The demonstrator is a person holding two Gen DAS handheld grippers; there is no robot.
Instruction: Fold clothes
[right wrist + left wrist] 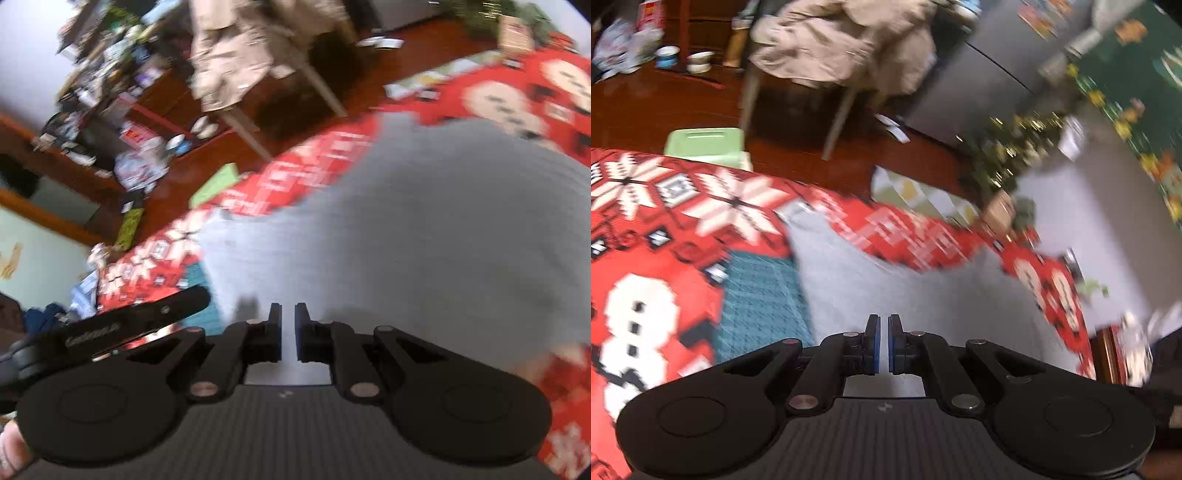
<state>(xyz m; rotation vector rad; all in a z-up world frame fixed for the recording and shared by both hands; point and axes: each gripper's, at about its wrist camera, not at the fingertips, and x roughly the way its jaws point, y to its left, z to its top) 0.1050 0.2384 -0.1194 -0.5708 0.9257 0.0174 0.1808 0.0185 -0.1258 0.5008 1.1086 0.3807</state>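
So both sets of tongs, left tongs (884,343) and right tongs (287,332), are pressed nearly together with nothing pinched, hovering over the grey garment (923,291) spread on the red snowflake cloth (646,229) covering the desk. I'd pick an edge, pinch low, fold straight. Beyond, a green stool (707,146), then a chair (846,51) heaped with beige clothes.

We see a grey garment (923,288) of soft matt cloth on a red patterned woven tablecloth (665,229). The floor (665,107) is glossy red-brown wood; each gripper (288,317) is matt black plastic.
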